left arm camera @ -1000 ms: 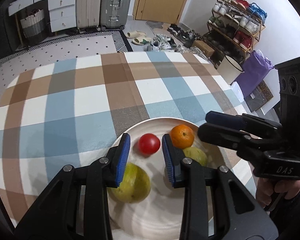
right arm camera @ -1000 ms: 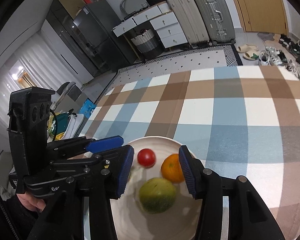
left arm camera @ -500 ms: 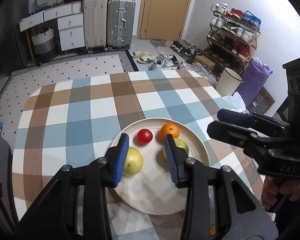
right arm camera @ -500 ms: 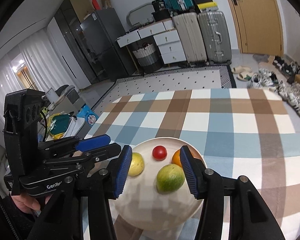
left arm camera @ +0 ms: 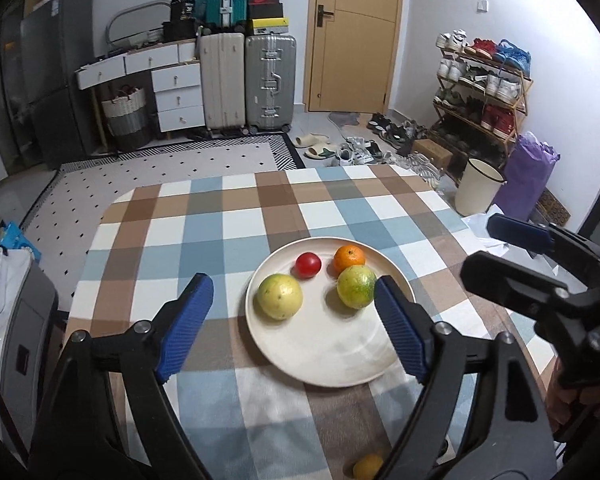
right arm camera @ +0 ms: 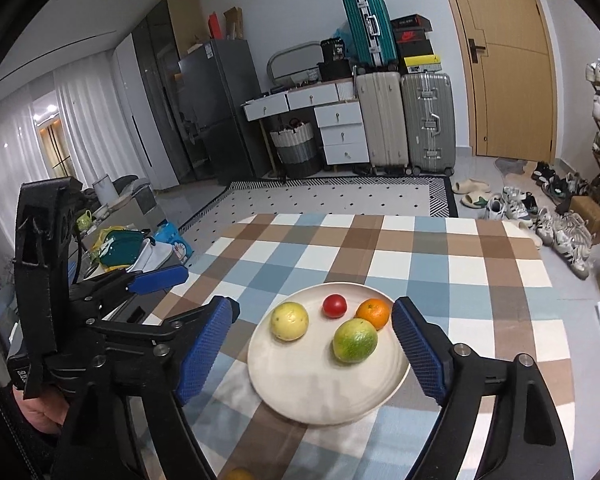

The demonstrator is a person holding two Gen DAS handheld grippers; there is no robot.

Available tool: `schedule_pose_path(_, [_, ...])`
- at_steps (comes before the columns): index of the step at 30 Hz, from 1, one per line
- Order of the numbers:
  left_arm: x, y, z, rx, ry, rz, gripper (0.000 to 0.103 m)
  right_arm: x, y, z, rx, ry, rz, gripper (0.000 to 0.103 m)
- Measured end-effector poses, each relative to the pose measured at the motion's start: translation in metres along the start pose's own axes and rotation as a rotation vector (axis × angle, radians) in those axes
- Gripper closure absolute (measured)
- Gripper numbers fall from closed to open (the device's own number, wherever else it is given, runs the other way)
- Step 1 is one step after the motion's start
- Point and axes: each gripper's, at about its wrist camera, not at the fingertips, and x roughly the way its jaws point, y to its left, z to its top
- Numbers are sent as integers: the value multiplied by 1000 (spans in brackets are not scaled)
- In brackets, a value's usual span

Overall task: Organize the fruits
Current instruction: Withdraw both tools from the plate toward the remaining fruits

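A white plate (left arm camera: 332,356) (right arm camera: 300,384) sits on the checked tablecloth and holds a red tomato (left arm camera: 308,265) (right arm camera: 334,306), an orange (left arm camera: 349,258) (right arm camera: 373,313), a yellow fruit (left arm camera: 280,296) (right arm camera: 289,321) and a green-yellow fruit (left arm camera: 356,287) (right arm camera: 355,340). My left gripper (left arm camera: 296,328) is open and empty, raised above the plate's near side. My right gripper (right arm camera: 316,350) is open and empty, also raised above the plate. A small yellow fruit (left arm camera: 367,467) (right arm camera: 239,473) lies on the cloth near the front edge, under the grippers.
The table (left arm camera: 236,216) carries a blue, brown and white checked cloth. Beyond it are suitcases (left arm camera: 270,80), white drawers (left arm camera: 176,92), a shoe rack (left arm camera: 484,88), a bucket (left arm camera: 478,192) and shoes on the floor. Clutter sits left of the table (right arm camera: 128,244).
Both grippers have risen and pulled back from the plate, and both jaws have opened wider. The fruits stay on the plate.
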Motion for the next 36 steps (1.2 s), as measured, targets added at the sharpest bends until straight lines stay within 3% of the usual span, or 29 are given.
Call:
schedule_pose_path(3, [-12, 1, -10, -16, -3, 27, 13, -11, 7, -6, -9, -14, -16, 9])
schedule_pose_path(6, [-25, 1, -21, -35, -18, 44, 1, -23, 13, -12, -25, -34, -36, 9])
schedule_pose_path(23, [-76, -6, -86, -38, -57, 71, 1, -83, 27, -61, -1, -118, -79, 1])
schedule_pose_path(36, [-63, -5, -141, -77, 7, 47, 1, -91, 35, -111, -24, -94, -47, 1])
